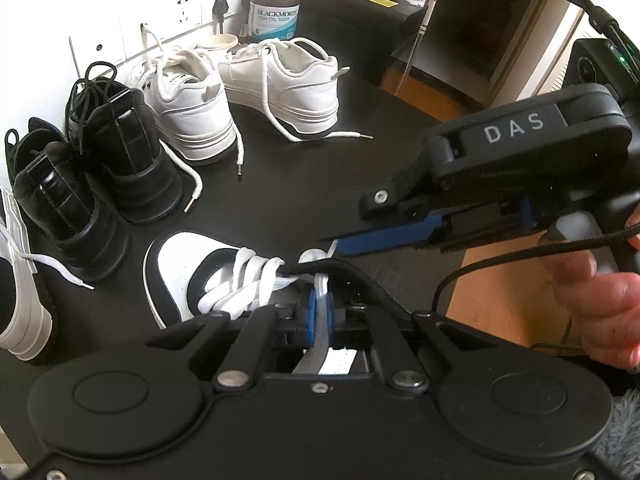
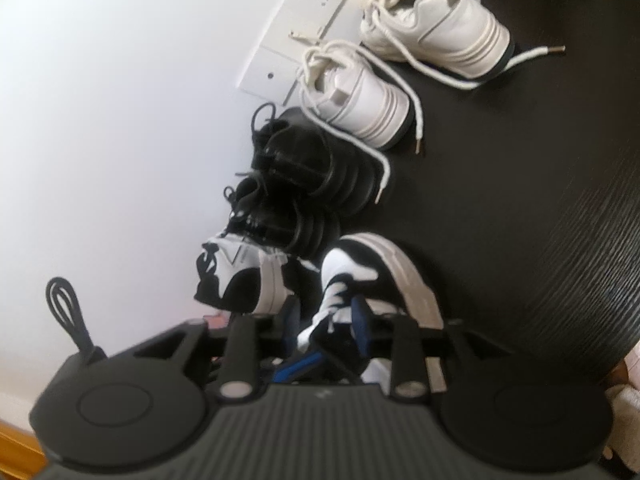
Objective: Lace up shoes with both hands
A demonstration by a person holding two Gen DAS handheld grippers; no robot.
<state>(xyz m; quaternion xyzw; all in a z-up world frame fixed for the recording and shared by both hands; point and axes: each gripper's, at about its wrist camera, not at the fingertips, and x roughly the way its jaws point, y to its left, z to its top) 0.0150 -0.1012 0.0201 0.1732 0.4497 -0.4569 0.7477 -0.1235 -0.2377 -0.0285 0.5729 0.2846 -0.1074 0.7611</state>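
- A dark wood-grain table stands against a white wall with power sockets; shoes sit in a row along the wall side.
- The left gripper has its blue pads pressed together on a flat white lace, which runs between them.
- That lace leads to the black-and-white sneaker, lying just ahead of the left gripper with its crossed laces facing up.
- The right gripper, held in a hand, reaches in from the right; its blue fingers look closed at the tip, just above the sneaker's laces. Whether they pinch a lace cannot be told. Its own view is blurred.
- Further out stand a pair of black boots, then a pair of white sneakers with loose laces trailing on the table.
- A supplement bottle stands behind the white pair.
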